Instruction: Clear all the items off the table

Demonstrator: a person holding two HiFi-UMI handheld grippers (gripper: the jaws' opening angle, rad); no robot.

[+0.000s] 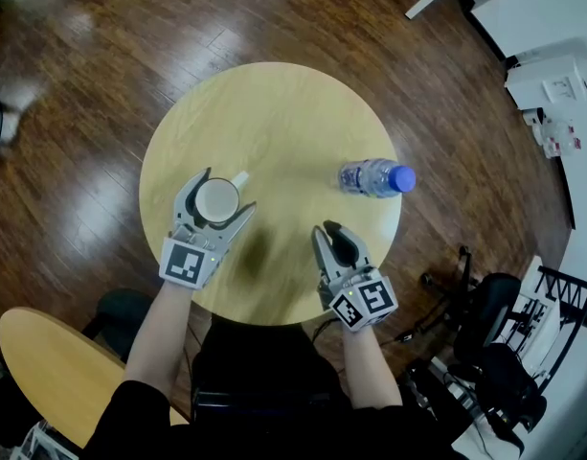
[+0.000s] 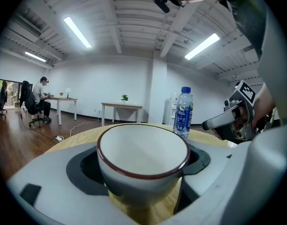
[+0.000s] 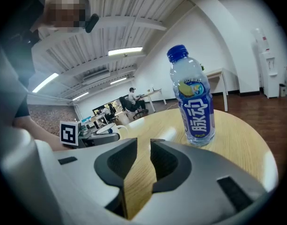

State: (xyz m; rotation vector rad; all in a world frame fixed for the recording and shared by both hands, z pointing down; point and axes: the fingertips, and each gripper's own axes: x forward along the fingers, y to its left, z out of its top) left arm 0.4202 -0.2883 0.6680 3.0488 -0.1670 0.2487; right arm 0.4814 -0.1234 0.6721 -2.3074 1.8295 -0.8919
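Observation:
A white cup (image 1: 216,199) with a dark red rim sits between the jaws of my left gripper (image 1: 226,191), near the left edge of the round wooden table (image 1: 274,113). Both pads press on the cup's sides (image 2: 142,158), so the gripper is shut on it. A clear water bottle (image 1: 374,177) with a blue cap and blue label stands upright at the table's right side (image 3: 195,107). My right gripper (image 1: 327,228) hovers over the near edge, short of the bottle. A narrow gap shows between its jaws (image 3: 143,146), with nothing in it.
Dark wood floor surrounds the table. A second light wooden surface (image 1: 44,353) lies at the lower left. A black chair (image 1: 494,324) and cables stand at the lower right, with white furniture (image 1: 552,75) at the upper right. Distant desks with seated people show in the gripper views.

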